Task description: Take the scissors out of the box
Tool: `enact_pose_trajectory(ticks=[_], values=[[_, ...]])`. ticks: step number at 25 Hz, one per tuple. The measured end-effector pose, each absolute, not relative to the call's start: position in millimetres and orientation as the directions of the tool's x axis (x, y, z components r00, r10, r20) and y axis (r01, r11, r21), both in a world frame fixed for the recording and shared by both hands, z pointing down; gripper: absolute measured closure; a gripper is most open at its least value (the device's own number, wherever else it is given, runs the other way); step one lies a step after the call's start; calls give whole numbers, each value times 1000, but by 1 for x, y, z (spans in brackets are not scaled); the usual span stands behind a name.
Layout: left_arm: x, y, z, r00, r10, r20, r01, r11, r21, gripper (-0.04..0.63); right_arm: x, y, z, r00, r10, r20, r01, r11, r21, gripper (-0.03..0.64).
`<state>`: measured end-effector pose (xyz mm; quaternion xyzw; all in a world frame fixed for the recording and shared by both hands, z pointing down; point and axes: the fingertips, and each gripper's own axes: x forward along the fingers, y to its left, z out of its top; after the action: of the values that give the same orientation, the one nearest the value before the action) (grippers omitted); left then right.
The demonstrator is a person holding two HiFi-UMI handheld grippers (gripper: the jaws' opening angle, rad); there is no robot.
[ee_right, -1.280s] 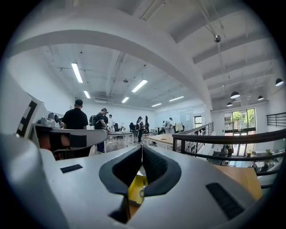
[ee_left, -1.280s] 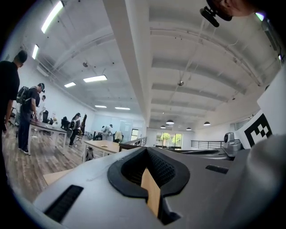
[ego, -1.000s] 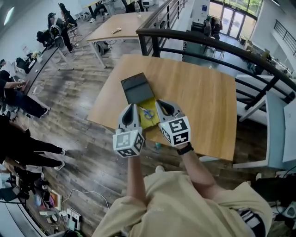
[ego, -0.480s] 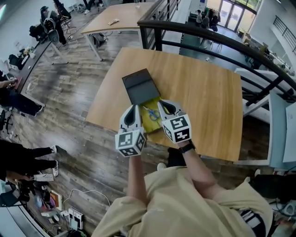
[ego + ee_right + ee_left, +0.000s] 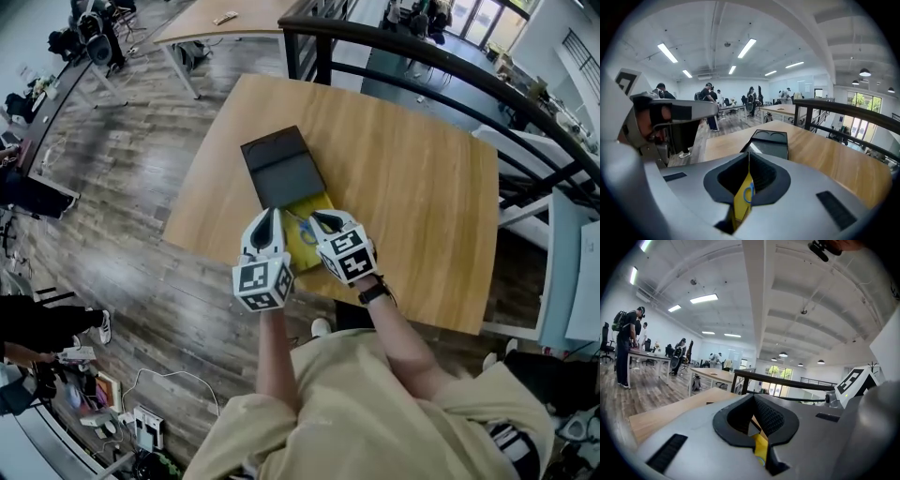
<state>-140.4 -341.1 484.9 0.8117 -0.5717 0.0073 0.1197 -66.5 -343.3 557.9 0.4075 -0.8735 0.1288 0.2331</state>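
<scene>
An open box lies near the front edge of the wooden table. Its dark lid is folded back and its yellow inside faces up. Blue-handled scissors lie on the yellow lining. My left gripper hovers at the box's left side, shut and empty. My right gripper is over the box's right part, also shut and empty. In the right gripper view the scissors' blue loop and the yellow lining show through the hollow behind the tips, with the lid beyond. The left gripper shows yellow below it.
A black railing runs behind the table. A white table stands at the right. Wooden floor lies left of the table's edge, with desks and seated people farther off.
Both grippers have come down and forward, closer over the yellow box. The right one has tipped more downward. Their jaws look the same as before.
</scene>
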Motion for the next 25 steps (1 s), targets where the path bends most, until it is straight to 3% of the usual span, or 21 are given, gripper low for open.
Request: enact_pose_trajectory(ticks=[15, 16, 18, 25], values=[[-171, -367, 546, 278, -928, 250, -941, -210, 267, 591, -86, -350, 684, -487, -418, 767, -718, 692, -78, 601], [-172, -368, 550, 276, -927, 255, -940, -204, 273, 591, -87, -350, 691, -485, -399, 779, -711, 698, -86, 594], [-172, -370, 557, 275, -924, 266, -938, -198, 284, 591, -87, -350, 702, -472, -358, 806, -709, 697, -106, 492], [-172, -374, 581, 263, -917, 301, -935, -165, 314, 591, -92, -336, 743, -453, -189, 871, -704, 676, -219, 474]])
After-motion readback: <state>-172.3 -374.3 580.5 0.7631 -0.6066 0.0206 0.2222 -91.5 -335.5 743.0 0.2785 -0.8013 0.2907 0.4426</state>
